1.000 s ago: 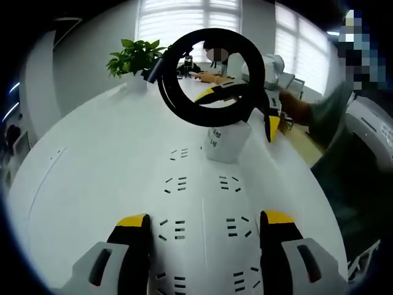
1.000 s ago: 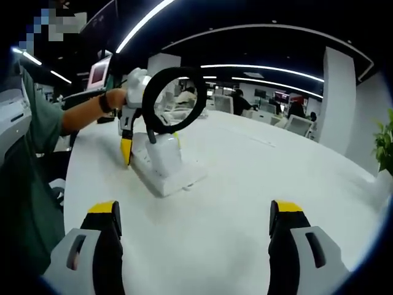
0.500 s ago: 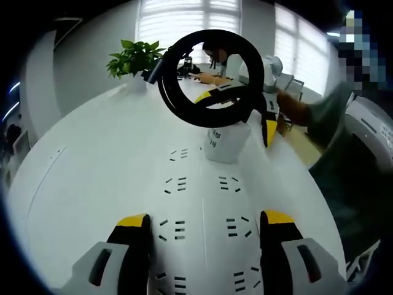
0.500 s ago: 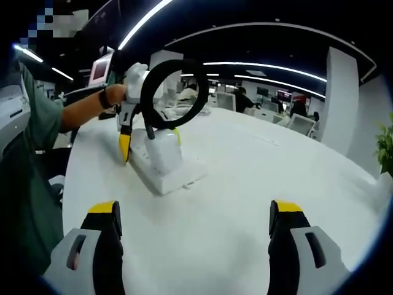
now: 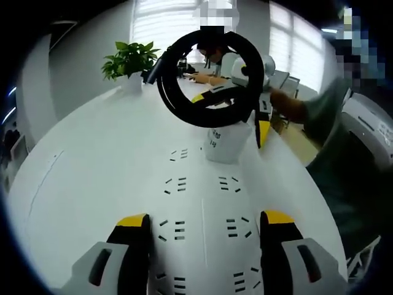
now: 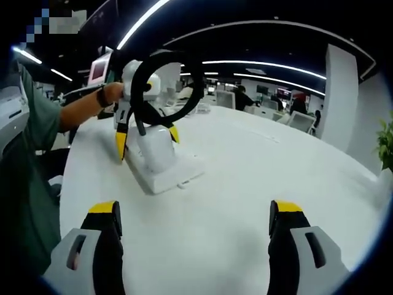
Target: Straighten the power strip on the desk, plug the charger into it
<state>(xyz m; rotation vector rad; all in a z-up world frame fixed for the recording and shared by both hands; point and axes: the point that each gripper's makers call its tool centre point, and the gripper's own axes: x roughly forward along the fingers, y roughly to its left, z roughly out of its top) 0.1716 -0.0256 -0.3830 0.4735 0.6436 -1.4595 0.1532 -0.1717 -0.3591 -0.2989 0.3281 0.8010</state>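
Left gripper view: the power strip (image 5: 202,227) is seen lying lengthwise on the white tabletop (image 5: 92,166), running away from the camera between the two yellow-tipped jaws of the left gripper (image 5: 202,224), which are spread wide to either side of it and grip nothing. At the strip's far end the white charger (image 5: 226,142) stands upright, seemingly already seated in a socket, with its black cable (image 5: 206,77) coiled in a loop above it. In the right gripper view the charger (image 6: 153,147) and strip (image 6: 164,172) are seen from the far end, well apart from the right gripper (image 6: 193,230), whose jaws are likewise wide apart and empty; the left gripper (image 6: 132,123) is seen there astride the strip, held by a hand (image 6: 113,92).

The plugging is judged done or nearly so, so straightening appears to be the step in hand. It is best done by closing the left jaws gently on the strip's long sides, turning it slowly flat on the tabletop, and keeping the charger from being tipped by its springy cable. A potted plant (image 5: 130,58) stands far off
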